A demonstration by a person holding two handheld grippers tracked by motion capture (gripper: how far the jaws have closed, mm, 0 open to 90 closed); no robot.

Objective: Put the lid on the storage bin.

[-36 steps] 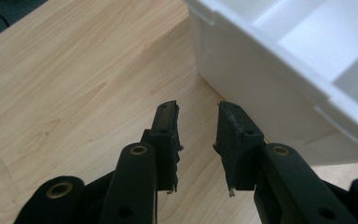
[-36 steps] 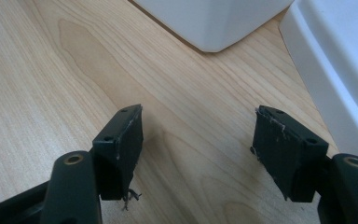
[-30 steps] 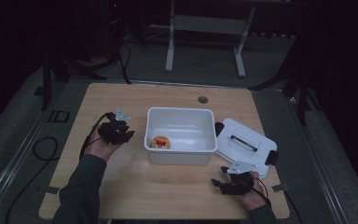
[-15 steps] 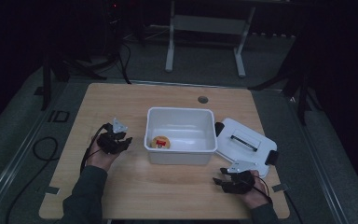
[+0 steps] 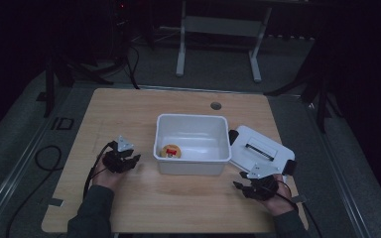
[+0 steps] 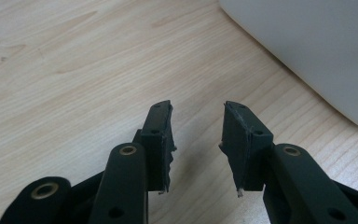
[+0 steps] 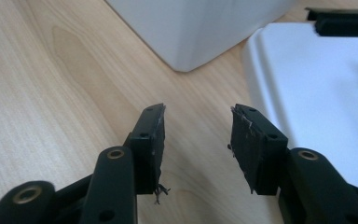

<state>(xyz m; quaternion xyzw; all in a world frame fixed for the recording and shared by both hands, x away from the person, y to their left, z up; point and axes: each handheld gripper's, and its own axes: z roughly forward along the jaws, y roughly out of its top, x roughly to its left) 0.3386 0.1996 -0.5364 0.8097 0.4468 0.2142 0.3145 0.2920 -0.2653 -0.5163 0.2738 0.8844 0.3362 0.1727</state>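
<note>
White plastic tub [image 5: 192, 144] sits mid-tabletop [image 5: 129, 114], with a small round yellow-and-red thing [image 5: 170, 151] inside, maybe a snack, too small to tell. Its lid [image 5: 260, 148] lies flat just right of it. Left gripper [image 5: 125, 159] has dropped lower than a second ago, its fingers [image 6: 161, 135] spread with nothing between them. Right gripper [image 5: 250, 187] fingers [image 7: 150, 140] have just been closing, nothing between; its view catches the lid's edge up close.

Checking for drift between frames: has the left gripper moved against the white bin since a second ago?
Yes. The left gripper has come toward the table's near edge, now beside the white bin's front corner, jaws open and empty.
</note>
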